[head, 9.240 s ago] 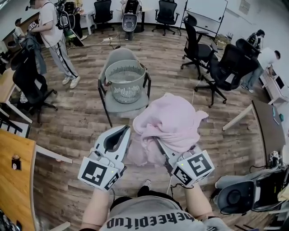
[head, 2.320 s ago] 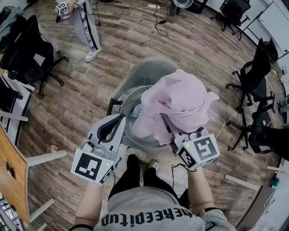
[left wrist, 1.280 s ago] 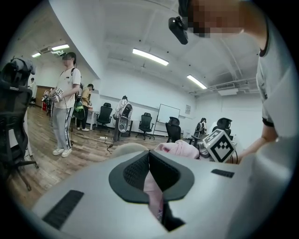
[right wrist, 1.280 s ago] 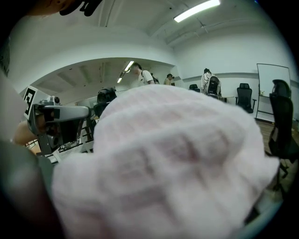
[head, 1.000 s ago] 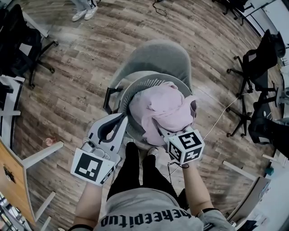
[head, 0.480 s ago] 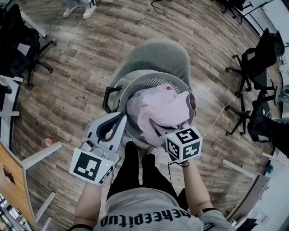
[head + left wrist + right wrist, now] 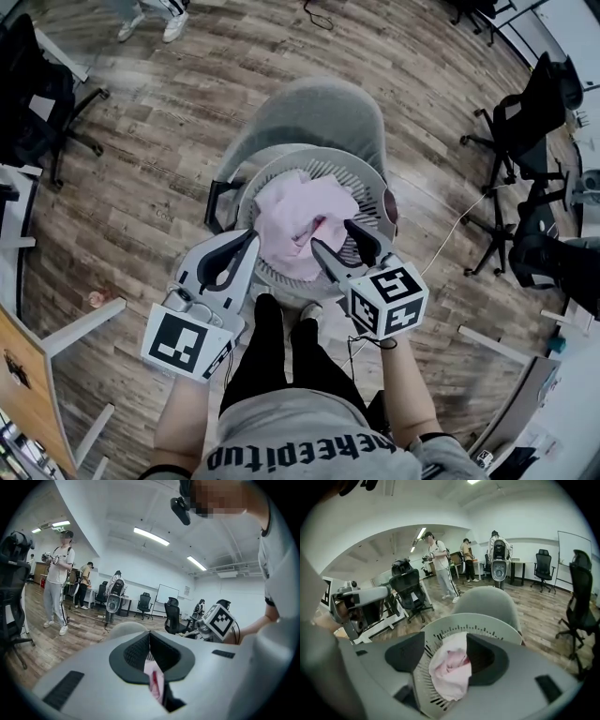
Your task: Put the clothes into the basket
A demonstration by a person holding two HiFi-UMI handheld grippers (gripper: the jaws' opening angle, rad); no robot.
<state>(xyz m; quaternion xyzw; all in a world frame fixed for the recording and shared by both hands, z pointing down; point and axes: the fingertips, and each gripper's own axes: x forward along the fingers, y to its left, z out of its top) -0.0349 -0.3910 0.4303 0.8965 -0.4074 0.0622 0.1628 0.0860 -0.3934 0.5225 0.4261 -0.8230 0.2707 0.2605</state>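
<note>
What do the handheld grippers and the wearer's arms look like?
Both the left gripper and right gripper are light grey plastic with black pads, each carrying a white cube with black square markers. The person wears a grey short-sleeved T-shirt.

One basket (image 7: pixel 373 184) just ahead of the right gripper (image 7: pixel 331 234); one pink garment (image 7: pixel 289 214) inside; one grey chair (image 7: pixel 314 108) beneath; two grippers, the left gripper (image 7: pixel 251 236) alongside.

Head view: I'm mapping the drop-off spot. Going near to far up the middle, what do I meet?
person's legs → basket's near wall → pink clothes → grey chair's backrest → wooden floor
</note>
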